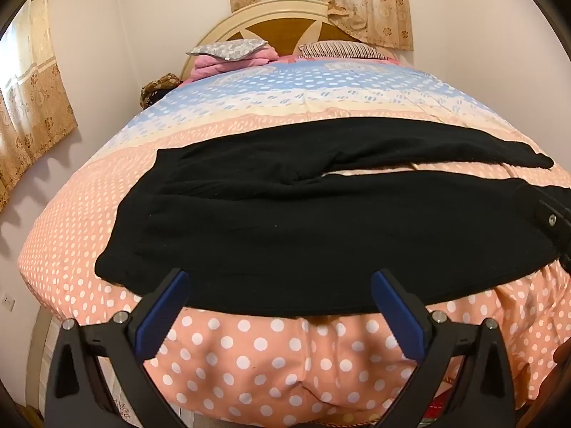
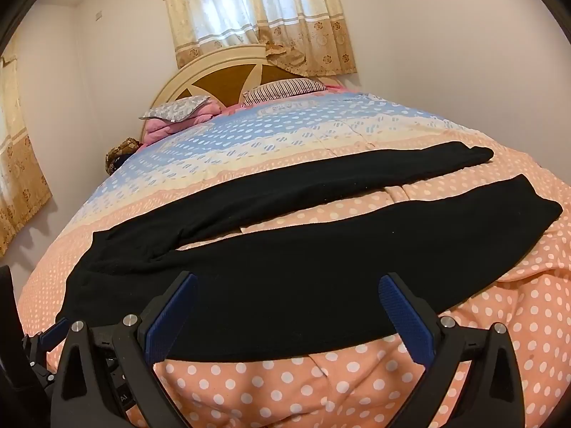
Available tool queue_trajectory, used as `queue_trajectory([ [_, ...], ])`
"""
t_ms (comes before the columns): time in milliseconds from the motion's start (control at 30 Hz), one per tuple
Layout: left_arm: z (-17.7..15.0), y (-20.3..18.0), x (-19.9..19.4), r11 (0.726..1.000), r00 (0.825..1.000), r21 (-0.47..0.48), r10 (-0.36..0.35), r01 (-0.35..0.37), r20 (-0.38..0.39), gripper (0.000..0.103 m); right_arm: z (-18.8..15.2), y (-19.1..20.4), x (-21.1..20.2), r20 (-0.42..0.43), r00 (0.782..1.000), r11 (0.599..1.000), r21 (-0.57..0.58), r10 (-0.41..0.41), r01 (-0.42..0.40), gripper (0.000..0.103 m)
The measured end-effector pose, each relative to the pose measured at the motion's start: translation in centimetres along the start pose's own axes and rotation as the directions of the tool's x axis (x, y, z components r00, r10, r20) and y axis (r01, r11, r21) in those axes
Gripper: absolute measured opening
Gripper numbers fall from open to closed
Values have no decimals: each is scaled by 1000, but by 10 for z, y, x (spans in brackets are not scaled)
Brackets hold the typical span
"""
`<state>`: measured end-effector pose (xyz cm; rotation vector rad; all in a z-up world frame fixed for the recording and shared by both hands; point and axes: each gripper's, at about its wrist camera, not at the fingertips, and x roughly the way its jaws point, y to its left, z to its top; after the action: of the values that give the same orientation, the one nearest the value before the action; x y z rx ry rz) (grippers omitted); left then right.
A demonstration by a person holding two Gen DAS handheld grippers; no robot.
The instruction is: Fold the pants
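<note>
Black pants (image 1: 285, 221) lie flat across the near end of the bed, waist to the left and both legs stretched to the right with a narrow gap between them. They also show in the right wrist view (image 2: 285, 271). My left gripper (image 1: 280, 283) is open, its blue pads just over the pants' near edge, near the waist end. My right gripper (image 2: 287, 287) is open too, over the near edge of the nearer leg. Neither holds anything. Part of the right gripper (image 1: 555, 215) shows at the right edge of the left wrist view, and part of the left gripper (image 2: 46, 335) shows at the lower left of the right wrist view.
The bed carries a polka-dot quilt (image 1: 249, 349), pink near me and blue farther back. Pillows (image 1: 232, 51) and a wooden headboard (image 1: 282, 30) are at the far end. Curtains (image 2: 257, 14) hang behind. A wall runs along the left of the bed.
</note>
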<state>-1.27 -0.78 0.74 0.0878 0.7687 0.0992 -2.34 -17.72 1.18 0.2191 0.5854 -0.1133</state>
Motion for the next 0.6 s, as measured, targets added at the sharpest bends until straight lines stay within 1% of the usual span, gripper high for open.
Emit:
queue_trajectory([
  [300,0,-1,0,1000,1000,2,1,-1,-4,103,0,1,0,-9,1000,1000,5,0,0,102],
  [367,0,-1,0,1000,1000,2,1,-1,-4,103,-6,-3,4,-8,1000,1000,6,-3,3,102],
  [400,0,-1,0,1000,1000,2,1,-1,-5,103,-3,4,9,-9,1000,1000,7,-2,2,102],
  [600,0,0,0,1000,1000,2,0,0,-7,103,-1,3,3,2,1000,1000,0,-2,2,102],
])
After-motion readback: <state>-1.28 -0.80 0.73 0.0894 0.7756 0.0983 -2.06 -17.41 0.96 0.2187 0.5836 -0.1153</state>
